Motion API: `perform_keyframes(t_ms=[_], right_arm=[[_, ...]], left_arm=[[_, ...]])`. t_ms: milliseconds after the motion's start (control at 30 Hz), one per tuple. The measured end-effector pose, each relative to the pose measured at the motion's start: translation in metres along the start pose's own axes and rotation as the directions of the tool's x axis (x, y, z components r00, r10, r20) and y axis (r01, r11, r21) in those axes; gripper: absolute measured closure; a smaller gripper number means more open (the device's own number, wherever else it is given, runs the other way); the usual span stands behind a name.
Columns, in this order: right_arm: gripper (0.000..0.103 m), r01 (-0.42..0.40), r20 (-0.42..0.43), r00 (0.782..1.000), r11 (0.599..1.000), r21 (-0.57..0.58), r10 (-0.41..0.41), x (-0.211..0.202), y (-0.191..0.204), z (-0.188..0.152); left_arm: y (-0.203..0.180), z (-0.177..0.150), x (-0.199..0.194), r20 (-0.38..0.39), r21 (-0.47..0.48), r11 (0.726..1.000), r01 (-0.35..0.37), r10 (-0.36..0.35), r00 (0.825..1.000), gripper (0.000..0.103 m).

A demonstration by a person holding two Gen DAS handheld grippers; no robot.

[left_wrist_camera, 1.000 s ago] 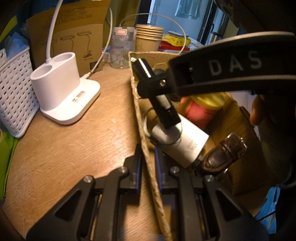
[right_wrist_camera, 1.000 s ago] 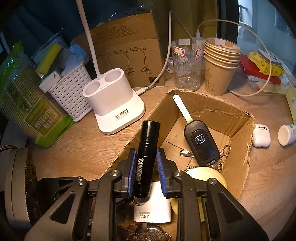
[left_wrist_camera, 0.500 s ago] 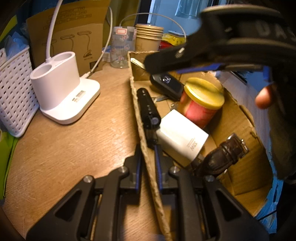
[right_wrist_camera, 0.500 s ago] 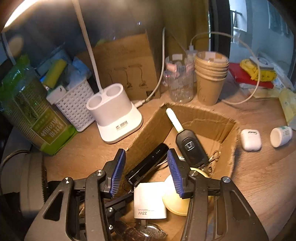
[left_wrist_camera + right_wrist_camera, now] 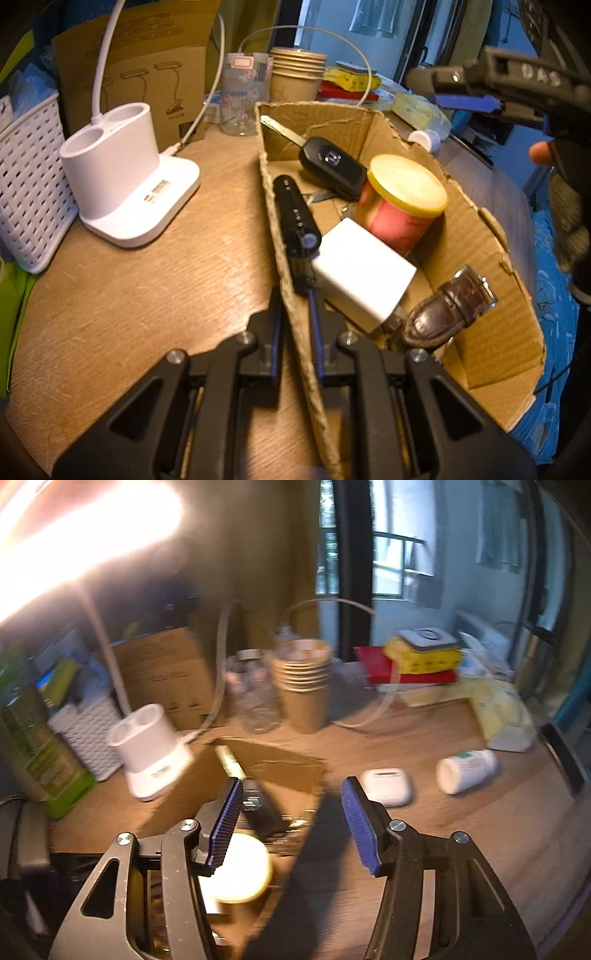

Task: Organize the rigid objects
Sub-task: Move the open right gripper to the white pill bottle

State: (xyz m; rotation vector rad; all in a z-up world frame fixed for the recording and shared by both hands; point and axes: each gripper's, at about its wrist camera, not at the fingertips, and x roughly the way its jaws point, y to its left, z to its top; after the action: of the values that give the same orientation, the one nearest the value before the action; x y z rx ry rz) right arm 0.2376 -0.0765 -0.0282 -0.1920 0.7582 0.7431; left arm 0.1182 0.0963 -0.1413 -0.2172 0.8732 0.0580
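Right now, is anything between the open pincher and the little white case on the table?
Nothing visible. The right gripper, its jaws just opened and empty, hangs over the cardboard box's far corner. The white earbud case lies on bare table just past it, with the white bottle further right.

Left tool (image 5: 295, 325) pinched tight, right tool (image 5: 291, 827) with jaws just parted, empty.

- Round wooden table (image 5: 129, 295).
- On it: cardboard box (image 5: 491, 332), white lamp base (image 5: 129, 184), white basket (image 5: 26, 184), paper cups (image 5: 295, 77), earbud case (image 5: 386, 786), small white bottle (image 5: 465, 771).
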Motion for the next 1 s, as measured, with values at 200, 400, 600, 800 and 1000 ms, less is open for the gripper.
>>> perform_keyframes(t_ms=[200, 400, 600, 800, 1000], right_arm=[[0.044, 0.080, 0.001, 0.997, 0.995, 0.058, -0.080, 0.008, -0.041, -0.006], [0.044, 0.153, -0.024, 0.988, 0.981, 0.120, -0.151, 0.022, -0.081, -0.013], [0.044, 0.190, -0.063, 0.981, 0.971, 0.144, -0.183, 0.046, -0.107, -0.017], [0.043, 0.278, -0.091, 0.960, 0.947, 0.163, -0.266, 0.067, -0.127, -0.017], [0.029, 0.312, -0.095, 0.950, 0.925, 0.217, -0.299, 0.076, -0.144, -0.010]], left_arm=[[0.000, 0.000, 0.000, 0.000, 0.000, 1.000, 0.000, 0.000, 1.000, 0.089], [0.000, 0.000, 0.000, 0.000, 0.000, 1.000, -0.001, 0.001, 1.000, 0.089], [0.000, 0.000, 0.000, 0.000, 0.001, 1.000, -0.001, 0.001, 1.000, 0.089], [0.000, 0.000, 0.000, 0.000, 0.000, 1.000, 0.000, 0.000, 1.000, 0.089], [0.000, 0.000, 0.000, -0.001, -0.001, 1.000, 0.000, 0.000, 1.000, 0.089]])
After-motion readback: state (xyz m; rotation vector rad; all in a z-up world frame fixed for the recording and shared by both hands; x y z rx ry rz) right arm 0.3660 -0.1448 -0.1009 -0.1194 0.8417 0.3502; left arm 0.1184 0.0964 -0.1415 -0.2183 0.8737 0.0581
